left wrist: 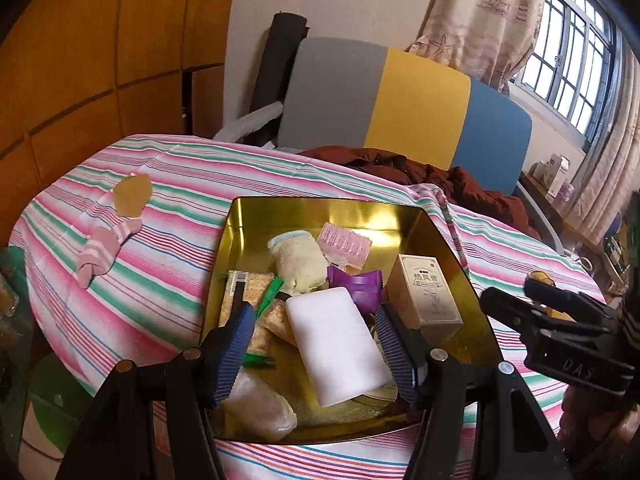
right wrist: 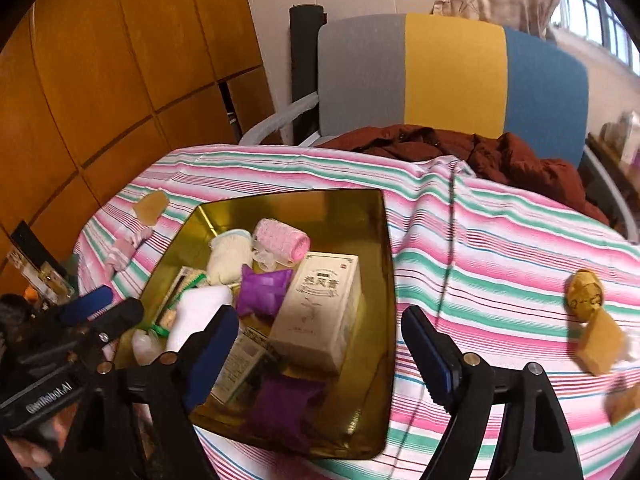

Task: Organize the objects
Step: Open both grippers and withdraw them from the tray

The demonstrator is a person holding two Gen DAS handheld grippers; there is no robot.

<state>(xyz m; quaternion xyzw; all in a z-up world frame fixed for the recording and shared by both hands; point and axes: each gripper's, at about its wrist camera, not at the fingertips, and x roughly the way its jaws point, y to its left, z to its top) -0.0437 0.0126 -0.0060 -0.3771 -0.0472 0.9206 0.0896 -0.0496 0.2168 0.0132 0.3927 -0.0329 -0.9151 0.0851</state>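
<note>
Left gripper (left wrist: 316,344) fingers moderately apart over near end of shiny gold metal tray (left wrist: 440,232); white rectangular foam block (left wrist: 336,348) between the blue ribbed pads (left wrist: 234,354), contact not discernible. Clear plastic pouch (left wrist: 260,412) partly hidden behind left pad. Right gripper (right wrist: 320,356) fingers wide, nothing gripped; beige printed carton (right wrist: 320,312) and purple foil sachet (right wrist: 262,292) in tray just ahead of them. Cracker packet (left wrist: 240,288) cut off by green clip (left wrist: 270,294). Farther in tray: cream knitted sock (left wrist: 298,260), pink hair roller (left wrist: 344,242). On striped tabletop (left wrist: 160,280) outside tray: pink striped sock (left wrist: 104,248) left, blurred tan pieces (right wrist: 600,344) right. Beyond: brown garment (right wrist: 480,148), tricolour chair back (right wrist: 452,72).
</note>
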